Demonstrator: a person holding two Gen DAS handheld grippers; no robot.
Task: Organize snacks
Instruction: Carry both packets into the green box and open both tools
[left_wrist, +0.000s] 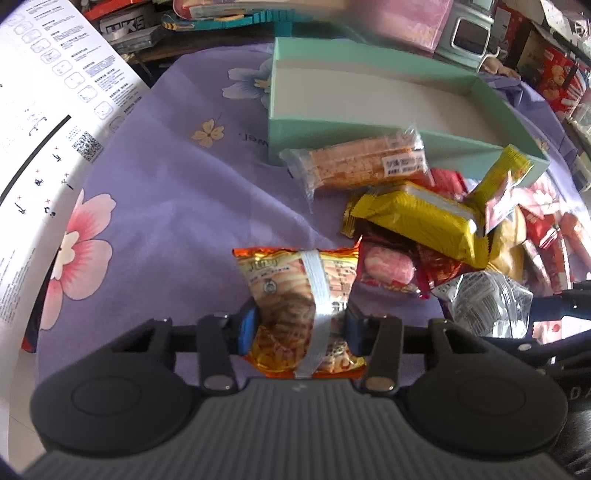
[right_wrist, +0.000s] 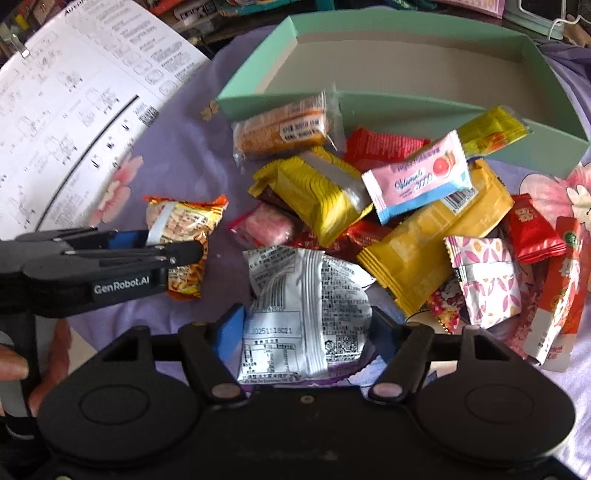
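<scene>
Left gripper (left_wrist: 301, 325): clamped on an orange snack packet (left_wrist: 303, 310), its blue pads pressing both sides of the packet, which has a silvery strip running down its middle.
Right gripper (right_wrist: 306, 332): its fingers sit on either side of a silver snack bag (right_wrist: 306, 306) printed with black text and touch its edges; grasping it.
Snack pile (right_wrist: 424, 221): a loose heap of wrapped snacks on the surface, just in front of the box; it includes a yellow wafer pack (right_wrist: 314, 192), a pink and blue sachet (right_wrist: 417, 177), and red candies.
Clear-wrapped bar (left_wrist: 358, 162): orange, lying against the box's near wall.
Box (left_wrist: 325, 129): shallow, mint green, open at the top, pale inside, beyond the pile.
Surface (left_wrist: 166, 192): covered in a purple cloth with pink flowers.
Printed sheet (left_wrist: 40, 122): white, with diagrams, at the left edge.
</scene>
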